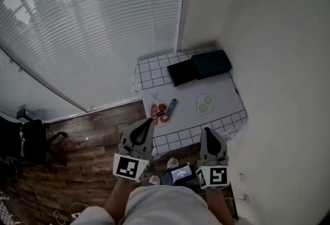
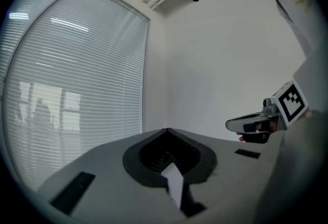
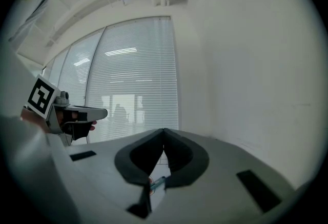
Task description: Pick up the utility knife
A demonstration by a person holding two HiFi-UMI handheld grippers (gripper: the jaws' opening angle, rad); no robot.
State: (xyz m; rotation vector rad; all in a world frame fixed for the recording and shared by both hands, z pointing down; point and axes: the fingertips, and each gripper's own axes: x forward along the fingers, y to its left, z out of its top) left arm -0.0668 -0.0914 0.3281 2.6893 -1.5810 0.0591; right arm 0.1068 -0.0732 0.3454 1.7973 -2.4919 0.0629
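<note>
The utility knife (image 1: 170, 107), blue-grey with a dark tip, lies on a white checked cloth (image 1: 223, 90) over a small table, beside an orange fruit print (image 1: 158, 114). In the head view, both grippers are held level in front of the table's near edge. My left gripper (image 1: 149, 122) is shut and empty, just short of the knife. My right gripper (image 1: 206, 130) is shut too, with nothing in it. A sliver of the knife (image 3: 158, 183) shows through the gap under the right gripper's (image 3: 164, 130) closed jaws. The left gripper view shows its own tips (image 2: 168, 129) meeting.
Two dark boxes (image 1: 201, 67) sit at the table's far end, and a green print (image 1: 204, 104) is right of the knife. A white wall runs along the right and window blinds (image 1: 93, 28) along the left. An office chair (image 1: 26, 139) stands on the wood floor at far left.
</note>
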